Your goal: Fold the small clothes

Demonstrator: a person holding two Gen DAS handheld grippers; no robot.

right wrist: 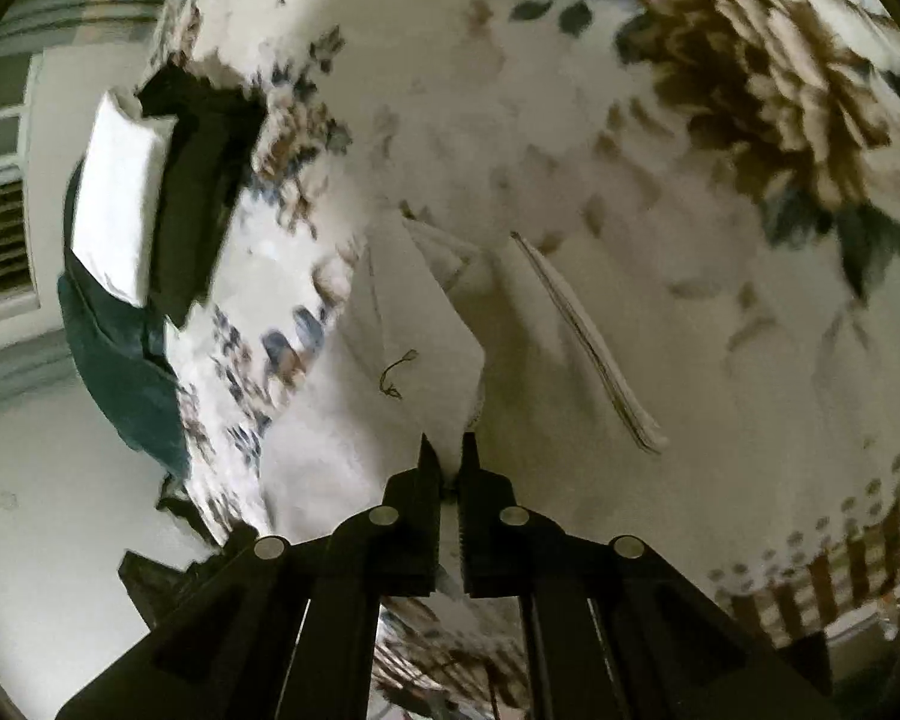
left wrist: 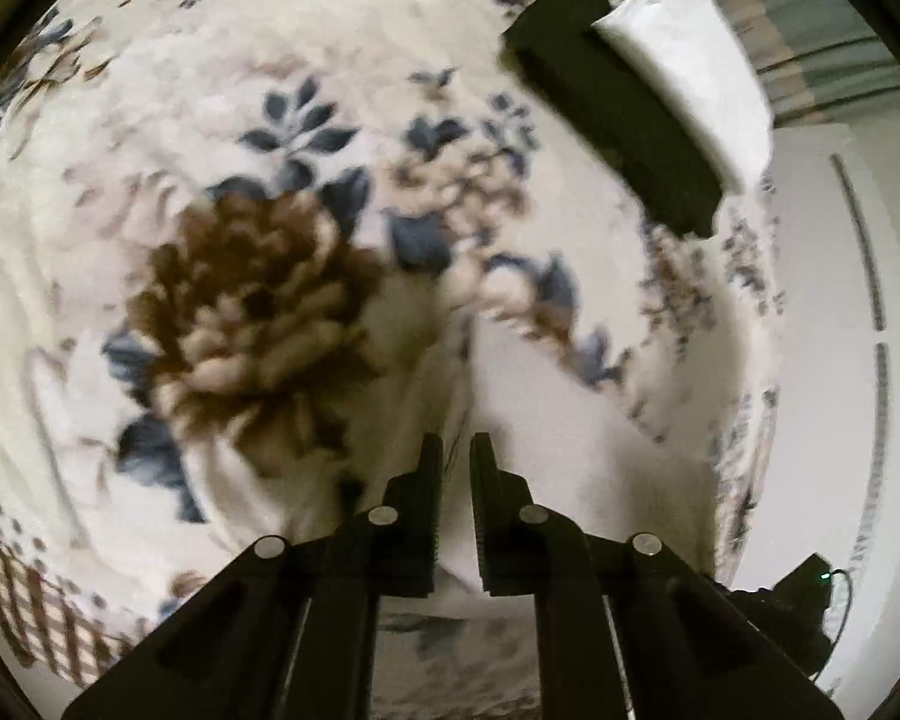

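I am pinching a corner of the white cloth tight with my right gripper, and the cloth is hanging over the flowery blanket near its edge. My left gripper is nipping the same white cloth. Folded dark and white clothes are sitting by the blanket's far edge.
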